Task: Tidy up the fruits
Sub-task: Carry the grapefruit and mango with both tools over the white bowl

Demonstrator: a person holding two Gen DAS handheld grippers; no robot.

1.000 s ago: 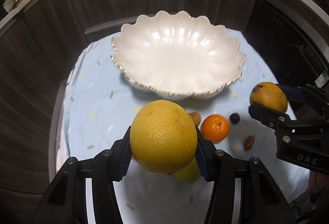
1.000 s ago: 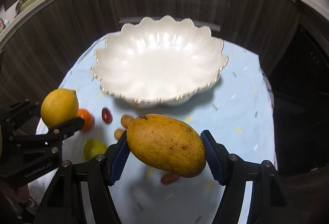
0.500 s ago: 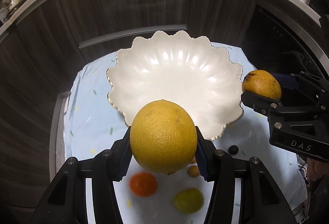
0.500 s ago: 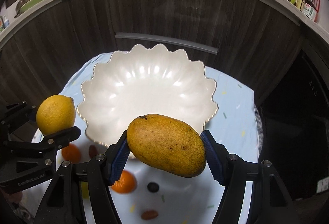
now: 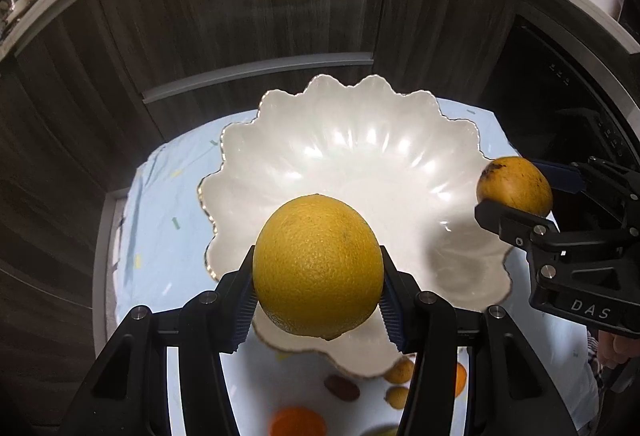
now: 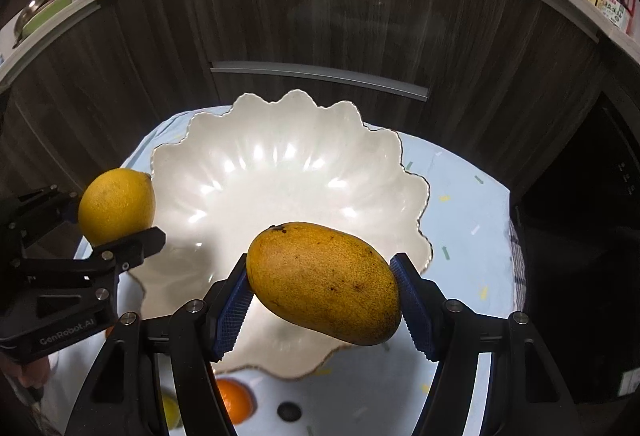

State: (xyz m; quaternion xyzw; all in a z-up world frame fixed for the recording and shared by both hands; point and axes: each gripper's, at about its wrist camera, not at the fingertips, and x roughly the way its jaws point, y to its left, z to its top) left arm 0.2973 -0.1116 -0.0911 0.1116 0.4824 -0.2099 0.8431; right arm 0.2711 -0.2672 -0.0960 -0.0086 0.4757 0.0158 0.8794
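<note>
Both claws are pinching fruit, left claw (image 5: 318, 300) gripping the orange (image 5: 318, 264), right claw (image 6: 322, 300) the mango (image 6: 324, 282), probably hovering over the bowl (image 6: 280, 172) sitting at 12 o'clock.

Black gripper (image 5: 318, 296) frames, silver screws, blue ribbed pads (image 6: 234, 306), white lettering.

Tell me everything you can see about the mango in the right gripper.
The mango is oval, yellow-orange, with small dark speckles and a dark stem spot at its upper left end. It lies slightly tilted, clamped at both ends by the blue ribbed pads of the right gripper, in the air over the near rim of the empty white scalloped bowl. Only the pads touch it.
</note>
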